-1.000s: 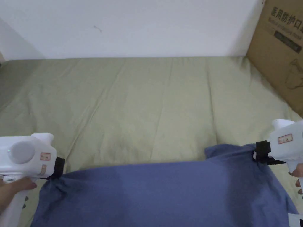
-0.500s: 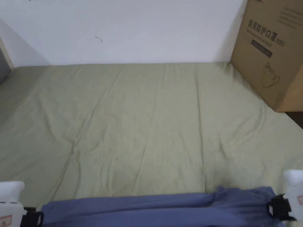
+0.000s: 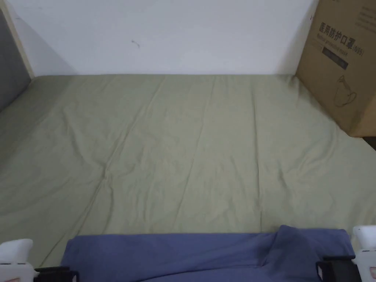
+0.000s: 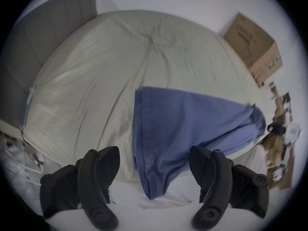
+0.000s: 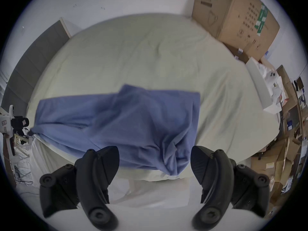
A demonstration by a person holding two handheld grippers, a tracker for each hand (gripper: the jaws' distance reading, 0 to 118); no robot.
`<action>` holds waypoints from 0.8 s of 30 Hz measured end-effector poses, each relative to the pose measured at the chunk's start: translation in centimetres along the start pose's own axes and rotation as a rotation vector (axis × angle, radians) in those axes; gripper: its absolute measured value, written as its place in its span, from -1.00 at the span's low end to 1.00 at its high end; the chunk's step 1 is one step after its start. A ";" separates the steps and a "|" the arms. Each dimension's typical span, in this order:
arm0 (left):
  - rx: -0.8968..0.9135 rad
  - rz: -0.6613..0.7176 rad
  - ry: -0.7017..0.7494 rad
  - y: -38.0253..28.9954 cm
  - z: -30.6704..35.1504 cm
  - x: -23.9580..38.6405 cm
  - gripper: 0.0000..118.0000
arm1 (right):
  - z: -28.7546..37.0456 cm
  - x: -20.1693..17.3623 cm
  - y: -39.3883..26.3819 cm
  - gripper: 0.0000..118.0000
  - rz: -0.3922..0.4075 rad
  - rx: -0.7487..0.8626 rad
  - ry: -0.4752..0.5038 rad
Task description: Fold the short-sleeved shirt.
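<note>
Here the blue shirt (image 3: 205,253) lay across the near edge of the bed (image 3: 191,147), one end hanging over it. The left gripper (image 4: 155,173) and the right gripper (image 5: 155,171) both had their jaws wide apart, holding nothing. Probably the cloth was laid flat there so that a clean fold could begin from its near corners.

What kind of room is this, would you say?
Probably a bedroom doubling as storage: a bed under a pale green sheet with a padded headboard, a blue shirt on it, and a big cardboard box beside it.
</note>
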State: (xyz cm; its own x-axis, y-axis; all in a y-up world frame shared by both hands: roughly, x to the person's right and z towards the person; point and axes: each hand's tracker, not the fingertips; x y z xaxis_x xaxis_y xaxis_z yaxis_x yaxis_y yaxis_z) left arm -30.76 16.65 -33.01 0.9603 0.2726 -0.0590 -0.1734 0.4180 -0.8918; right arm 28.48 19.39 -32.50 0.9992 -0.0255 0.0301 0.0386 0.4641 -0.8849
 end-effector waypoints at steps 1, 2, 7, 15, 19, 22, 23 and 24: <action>0.016 0.053 -0.031 -0.1 0.6 -0.7 0.51 | 0.8 -0.4 0.2 0.54 -0.018 0.044 0.026; 0.022 0.095 -0.052 -0.2 1.1 -1.2 0.42 | 1.6 -0.9 0.3 0.50 -0.051 0.091 0.052; 0.135 0.254 -0.158 -2.2 1.9 -3.7 -1.00 | 1.6 -5.6 0.5 -0.87 -0.165 0.192 0.137; 0.104 0.309 -0.174 -3.6 -0.4 -6.6 -0.23 | -1.9 -14.7 1.1 -0.94 -0.003 0.093 0.273; 0.050 0.366 -0.267 -4.4 -2.9 -8.0 0.93 | -2.7 -17.1 1.4 -0.94 0.033 0.073 0.294; 0.019 0.473 -0.396 -4.5 -5.2 -9.0 0.89 | -3.0 -17.9 1.3 -0.94 0.060 0.055 0.287; 0.002 0.513 -0.443 -4.5 -6.1 -9.3 0.90 | -3.1 -18.0 1.3 -0.94 0.064 0.050 0.282; 0.000 0.539 -0.481 -4.4 -6.7 -9.2 0.93 | -3.3 -18.0 1.3 -0.94 0.063 0.045 0.273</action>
State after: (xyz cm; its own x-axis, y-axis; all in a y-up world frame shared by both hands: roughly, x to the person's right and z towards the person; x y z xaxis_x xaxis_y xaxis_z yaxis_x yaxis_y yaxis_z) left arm -37.32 6.47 -31.54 0.5390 0.7919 -0.2869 -0.5959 0.1178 -0.7944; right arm 10.54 17.54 -35.67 0.9606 -0.2300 -0.1558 -0.0170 0.5109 -0.8595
